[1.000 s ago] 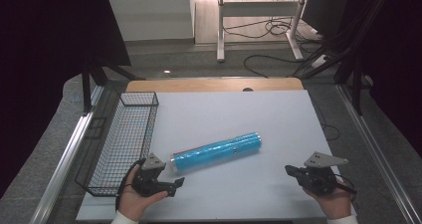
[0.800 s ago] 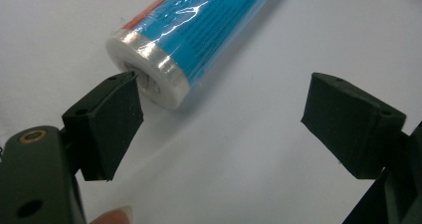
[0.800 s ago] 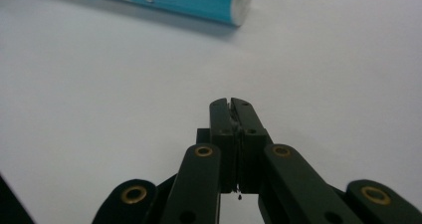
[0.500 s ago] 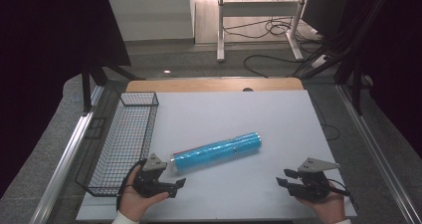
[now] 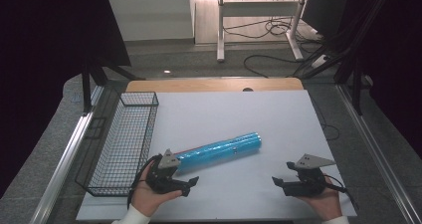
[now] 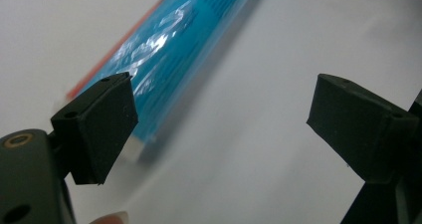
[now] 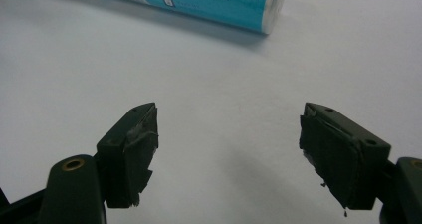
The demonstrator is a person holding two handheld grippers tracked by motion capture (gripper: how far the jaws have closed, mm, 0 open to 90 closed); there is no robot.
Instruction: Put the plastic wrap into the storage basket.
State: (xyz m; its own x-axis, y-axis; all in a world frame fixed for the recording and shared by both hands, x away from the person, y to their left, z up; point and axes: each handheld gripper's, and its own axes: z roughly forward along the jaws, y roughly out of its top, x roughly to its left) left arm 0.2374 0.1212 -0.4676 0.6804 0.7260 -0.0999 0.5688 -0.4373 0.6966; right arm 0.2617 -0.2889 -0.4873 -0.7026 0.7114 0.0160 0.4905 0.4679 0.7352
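In the high view, a long blue roll wrapped in shiny film lies at a slant on the white counter, near the middle and toward the person's side. A wire basket stands at the left edge of the counter. The left tool is just beside the lower left end of the roll and its jaws are spread, holding nothing. The right tool rests well apart from the roll, at the right, also spread and empty.

In the left gripper view, the left tool looks along the roll. One jaw sits close to the end of the roll and the other is over bare counter, so the roll is not between them. If the jaws close like this, they would probably catch only the film or push the end away. The roll is round and smooth, so it may turn or slip. There is dark printing on the wrap, but it is too blurred to read.

In the right gripper view, the right tool is spread over bare counter, and the far end of the roll lies ahead. A white label and small boxes are there, but the writing is too small to read.
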